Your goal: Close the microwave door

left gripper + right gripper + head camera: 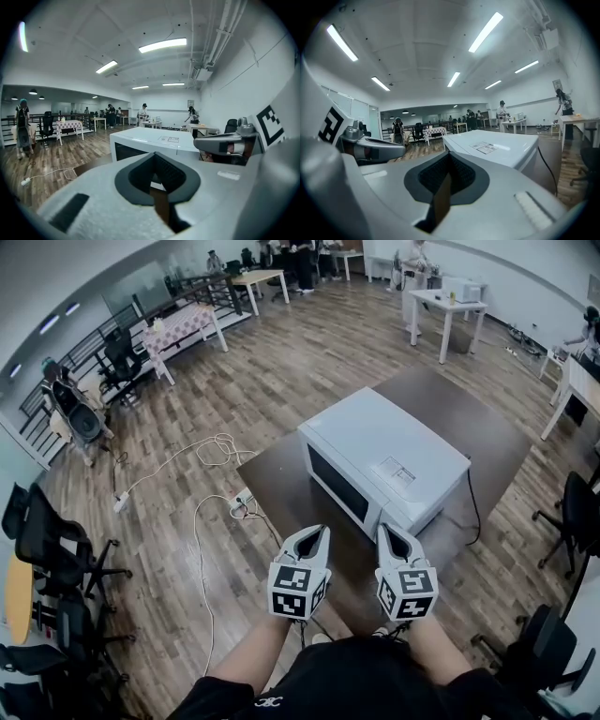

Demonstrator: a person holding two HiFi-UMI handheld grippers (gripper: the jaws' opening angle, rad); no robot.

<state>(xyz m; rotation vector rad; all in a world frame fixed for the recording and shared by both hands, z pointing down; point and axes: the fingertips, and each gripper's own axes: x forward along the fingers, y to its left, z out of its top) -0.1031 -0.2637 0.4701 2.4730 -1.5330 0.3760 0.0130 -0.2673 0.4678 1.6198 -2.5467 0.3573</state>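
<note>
Left gripper [320,532]: jaws pressed together, nothing between them. Its own view shows only the dark pads meeting and open air beyond.

Right gripper [385,531]: same, jaws together and empty.

Both are held side by side, low and close to my body, pointing toward the microwave [389,460] but apart from it. Neither touches it.

The microwave sits on the dark tabletop [281,486], its near corner pointing at me. The door [339,484] faces left in the head view. Its dark window lies flush with the white case, and I see no gap along the top edge or at the control-panel end. A black cord [474,507] runs off the right side across the tabletop.

Judgement: door reads as shut, so the closing step looks finished and the grippers stand clear. Whether the latch is fully seated I cannot tell from here. If a next move is needed, it is a check: bring one closed gripper to the door's free edge by the panel and press flat and gently, without shoving the microwave along the tabletop.
</note>
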